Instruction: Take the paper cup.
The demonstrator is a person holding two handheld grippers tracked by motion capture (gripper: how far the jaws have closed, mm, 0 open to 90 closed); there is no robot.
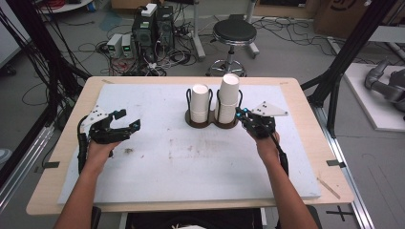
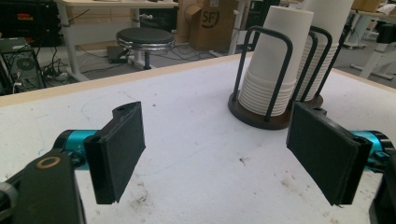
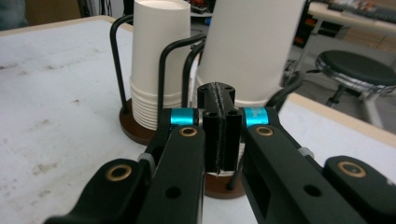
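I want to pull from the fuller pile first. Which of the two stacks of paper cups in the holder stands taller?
The stack of cups on the right side of the holder, right beside the right gripper, stands taller than the left stack.

White board covers most of the wooden table; scuffed, dark smudges near centre. Floor beyond the far edge: black round stool on chrome base, two dark computer towers with tangled cables around them. Cardboard box behind the stool in the left gripper view. Black frame strut at right.
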